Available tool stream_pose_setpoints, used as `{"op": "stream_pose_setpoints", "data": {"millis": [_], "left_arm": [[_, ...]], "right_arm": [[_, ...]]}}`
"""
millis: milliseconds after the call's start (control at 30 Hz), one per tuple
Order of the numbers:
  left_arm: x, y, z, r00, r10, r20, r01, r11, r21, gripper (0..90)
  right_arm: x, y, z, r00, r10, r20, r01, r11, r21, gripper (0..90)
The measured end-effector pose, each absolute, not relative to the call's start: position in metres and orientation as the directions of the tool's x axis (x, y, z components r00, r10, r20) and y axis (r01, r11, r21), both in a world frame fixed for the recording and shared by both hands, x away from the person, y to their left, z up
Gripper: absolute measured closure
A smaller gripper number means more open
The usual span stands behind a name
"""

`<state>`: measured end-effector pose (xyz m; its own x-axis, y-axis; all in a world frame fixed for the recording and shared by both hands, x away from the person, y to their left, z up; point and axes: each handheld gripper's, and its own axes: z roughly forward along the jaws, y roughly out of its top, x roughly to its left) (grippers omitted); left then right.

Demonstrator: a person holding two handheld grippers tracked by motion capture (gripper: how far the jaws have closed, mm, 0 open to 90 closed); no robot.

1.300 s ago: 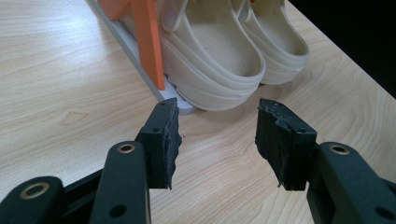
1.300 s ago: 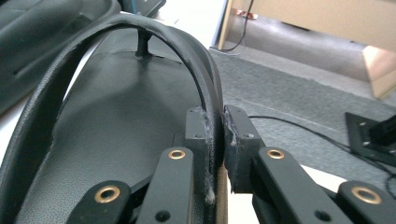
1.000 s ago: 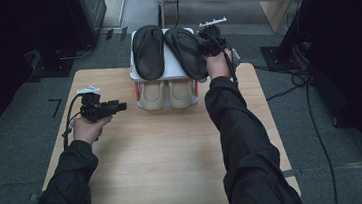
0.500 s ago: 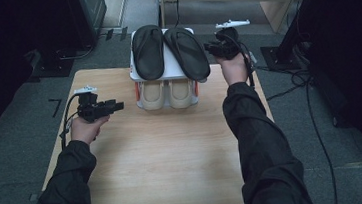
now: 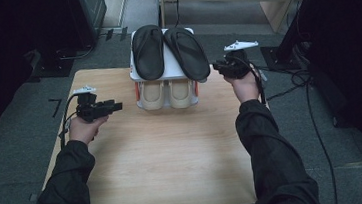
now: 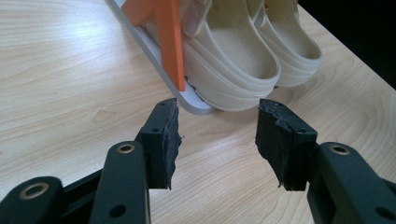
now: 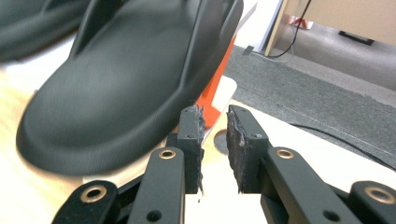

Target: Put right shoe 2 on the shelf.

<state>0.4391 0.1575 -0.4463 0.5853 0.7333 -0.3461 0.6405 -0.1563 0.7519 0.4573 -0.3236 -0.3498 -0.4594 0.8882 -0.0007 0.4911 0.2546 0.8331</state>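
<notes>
Right gripper (image 5: pixel 218 68): jaws narrowly apart, nothing between them; black slipper (image 5: pixel 187 52) lies just left of the tips, on the rack's (image 5: pixel 138 75) top shelf.
Left gripper (image 5: pixel 118 106): jaws spread, empty; cream clogs (image 6: pixel 233 51) ahead, apart.

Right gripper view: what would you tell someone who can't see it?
A big black rubber sandal lies on a white shelf with an orange support. The right gripper is just beside it, jaws slightly apart and empty.
</notes>
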Motion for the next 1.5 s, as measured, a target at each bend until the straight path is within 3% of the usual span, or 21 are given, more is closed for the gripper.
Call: {"op": "stream_pose_setpoints", "data": {"millis": [867, 933, 1067, 1500], "left_arm": [[0.439, 0.151, -0.448, 0.592, 0.733, -0.335, 0.642, -0.177, 0.746, 49.1], [0.438, 0.152, -0.448, 0.591, 0.736, -0.329, 0.639, -0.179, 0.748, 49.3], [0.438, 0.153, -0.447, 0.589, 0.738, -0.329, 0.636, -0.172, 0.752, 49.5], [0.438, 0.152, -0.448, 0.59, 0.738, -0.328, 0.637, -0.175, 0.751, 49.9]], "right_arm": [[0.441, -0.285, -0.368, -0.562, 0.827, 0.025, 0.459, 0.287, 0.841, 71.3], [0.44, -0.286, -0.367, -0.565, 0.825, 0.013, 0.452, 0.296, 0.841, 62.1], [0.432, -0.289, -0.367, -0.591, 0.806, 0.042, 0.446, 0.282, 0.85, 55.4], [0.432, -0.267, -0.366, -0.634, 0.773, 0.005, 0.397, 0.32, 0.86, 52.8]]}}
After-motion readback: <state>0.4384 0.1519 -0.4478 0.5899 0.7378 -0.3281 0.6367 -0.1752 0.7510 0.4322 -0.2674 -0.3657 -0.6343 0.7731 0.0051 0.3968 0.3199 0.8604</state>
